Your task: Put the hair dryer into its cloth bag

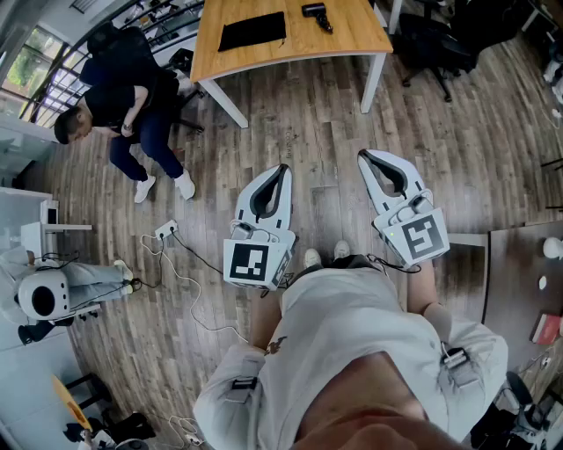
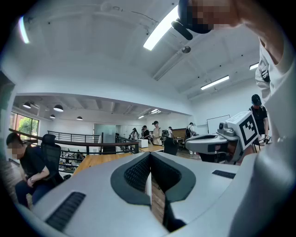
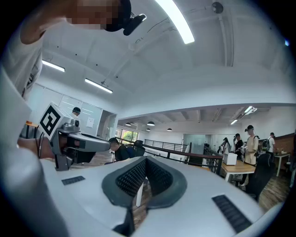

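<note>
Well short of the worktop (image 1: 352, 37) bearing hair dryer (image 1: 317, 14) and cloth bag (image 1: 252, 31), left gripper (image 1: 282, 168) and right gripper (image 1: 363, 156) hover clenched, empty.

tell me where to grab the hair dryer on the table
Probably the handle. The hair dryer lies flat on the table, and its thinner handle seems to slant toward the near edge. Come down from above, closing across that handle. It shows small, so details are unclear.
</note>
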A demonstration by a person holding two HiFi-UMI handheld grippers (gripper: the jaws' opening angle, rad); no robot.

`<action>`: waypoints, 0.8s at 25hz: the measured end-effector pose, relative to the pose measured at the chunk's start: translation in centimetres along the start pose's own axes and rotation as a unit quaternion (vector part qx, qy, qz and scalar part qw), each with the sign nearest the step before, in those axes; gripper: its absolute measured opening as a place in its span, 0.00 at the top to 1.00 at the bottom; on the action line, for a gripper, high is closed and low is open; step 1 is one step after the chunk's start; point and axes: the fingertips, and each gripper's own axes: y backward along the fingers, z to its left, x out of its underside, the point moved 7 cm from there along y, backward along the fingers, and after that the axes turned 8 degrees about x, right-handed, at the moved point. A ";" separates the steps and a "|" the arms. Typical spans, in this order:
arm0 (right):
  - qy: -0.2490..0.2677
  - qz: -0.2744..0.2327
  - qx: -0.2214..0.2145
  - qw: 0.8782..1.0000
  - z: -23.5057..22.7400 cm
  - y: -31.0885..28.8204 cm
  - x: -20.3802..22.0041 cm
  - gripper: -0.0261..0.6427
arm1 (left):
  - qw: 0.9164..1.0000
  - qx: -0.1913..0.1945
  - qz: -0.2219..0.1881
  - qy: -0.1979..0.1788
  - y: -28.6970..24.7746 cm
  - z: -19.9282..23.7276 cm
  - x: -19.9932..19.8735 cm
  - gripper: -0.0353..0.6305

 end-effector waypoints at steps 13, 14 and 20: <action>-0.013 -0.012 -0.009 1.000 -0.6 0.1 1.8 0.93 | 1.000 -0.018 0.011 -0.006 -0.5 -1.5 0.7 0.92; -0.012 -0.011 -0.013 1.000 -0.6 0.0 1.9 0.93 | 1.000 -0.022 0.012 -0.006 -0.6 -1.5 0.7 0.92; -0.016 -0.003 -0.022 1.000 -1.1 -1.1 2.3 0.93 | 0.999 -0.035 0.017 -0.004 -1.4 -1.5 1.0 0.92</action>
